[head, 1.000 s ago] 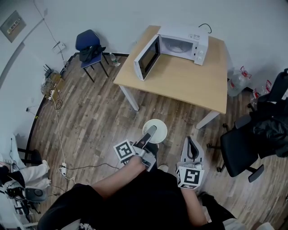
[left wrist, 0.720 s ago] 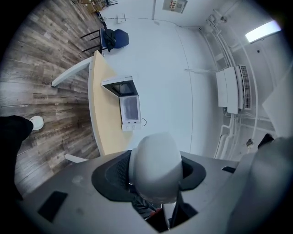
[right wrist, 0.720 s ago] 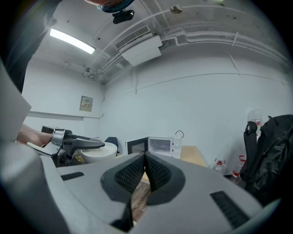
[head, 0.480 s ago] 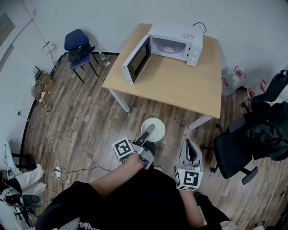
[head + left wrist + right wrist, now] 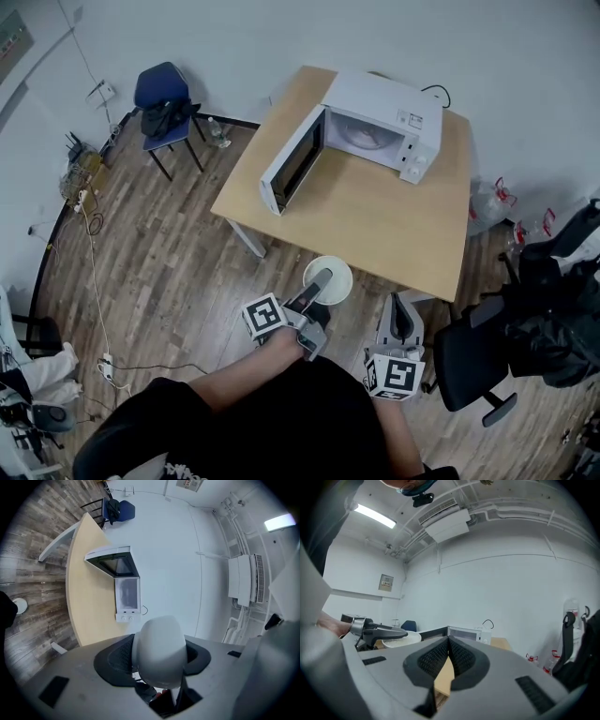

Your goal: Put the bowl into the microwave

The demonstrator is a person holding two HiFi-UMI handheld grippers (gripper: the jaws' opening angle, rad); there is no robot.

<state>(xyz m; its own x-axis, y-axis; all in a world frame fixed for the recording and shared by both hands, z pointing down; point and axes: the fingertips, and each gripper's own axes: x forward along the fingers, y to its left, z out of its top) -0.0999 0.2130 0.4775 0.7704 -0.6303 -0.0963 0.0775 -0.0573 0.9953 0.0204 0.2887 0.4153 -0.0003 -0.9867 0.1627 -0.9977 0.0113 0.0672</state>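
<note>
While left tongs [image 5: 321, 280] clamp a smooth round white bowl [image 5: 340, 275], right tongs [image 5: 399, 300] closed, empty; boxy microwave [image 5: 384, 120] open

On the table [image 5: 375, 217], far side, the microwave [image 5: 386, 114]; bowl [image 5: 340, 276] before its near edge; chair [image 5: 159, 90] far left.

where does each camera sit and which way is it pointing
Head view: on the person's head, facing steeply down at the floor, table and open microwave; shows the left forearm, left gripper clamped on the bowl, shut right gripper.
Left gripper view: on the left gripper, facing past the held bowl toward the microwave; shows its own jaws.
Right gripper view: on the right gripper, facing roughly level toward the microwave; shows its closed jaws and the left gripper.
Shared: all three see microwave and bowl.
</note>
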